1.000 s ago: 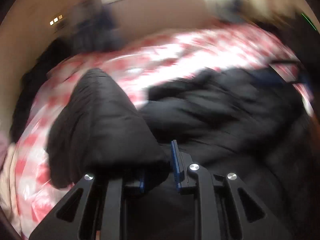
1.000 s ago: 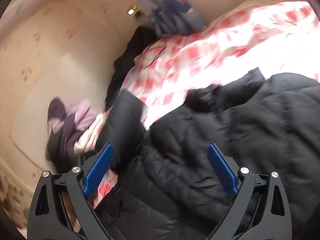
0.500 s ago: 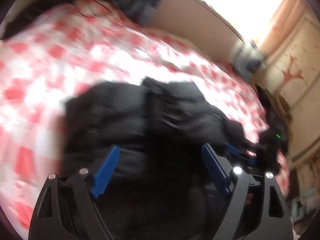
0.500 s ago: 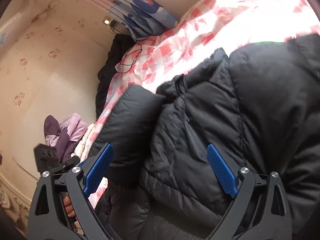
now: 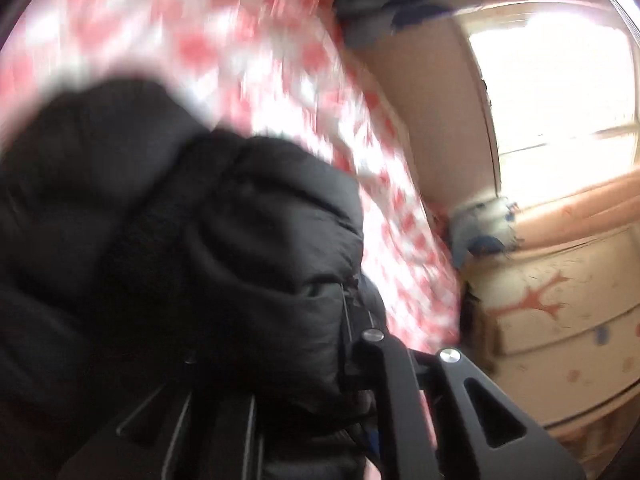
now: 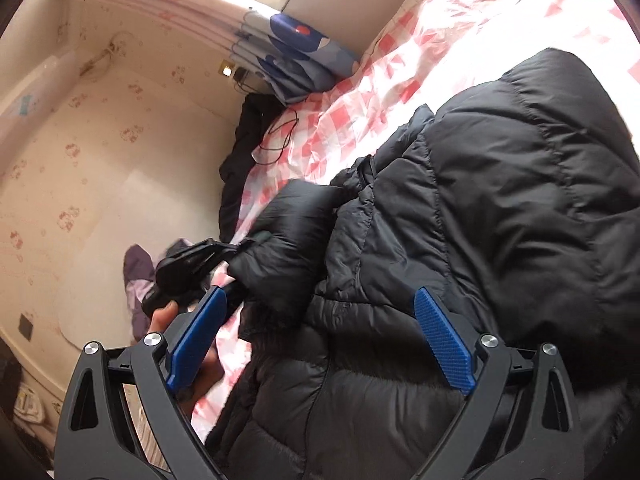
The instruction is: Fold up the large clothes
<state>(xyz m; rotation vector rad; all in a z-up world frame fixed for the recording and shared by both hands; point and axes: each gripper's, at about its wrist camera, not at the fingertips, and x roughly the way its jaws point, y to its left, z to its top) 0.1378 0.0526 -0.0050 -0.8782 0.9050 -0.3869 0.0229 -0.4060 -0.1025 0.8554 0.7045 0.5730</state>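
Black puffer jacket (image 6: 500, 208) lies spread on the bed, over the red-and-white check sheet (image 6: 440, 40), quilted body filling most of the right wrist view. Left gripper (image 6: 236, 249) is clamped shut on the jacket's sleeve (image 6: 288, 240), at the sleeve end near the bed's left edge; in its own view the sleeve (image 5: 224, 248) bunches up right over the closed fingers and hides most of them, picture blurred. A hand (image 6: 164, 316) holds that gripper from below, partly behind the right gripper's left pad. Right gripper (image 6: 320, 344) is wide open, blue pads spread apart above the jacket's lower body, nothing pinched between them; can't tell if the pads touch the fabric. Blue-patterned pillow (image 6: 296, 52) sits at the head of the bed against the wall. Dark garment (image 6: 240, 152) hangs off the bed's left side, thin black cord (image 6: 280, 140) on the sheet beside it. Purple clothes (image 6: 136, 280) on the floor by the left gripper.
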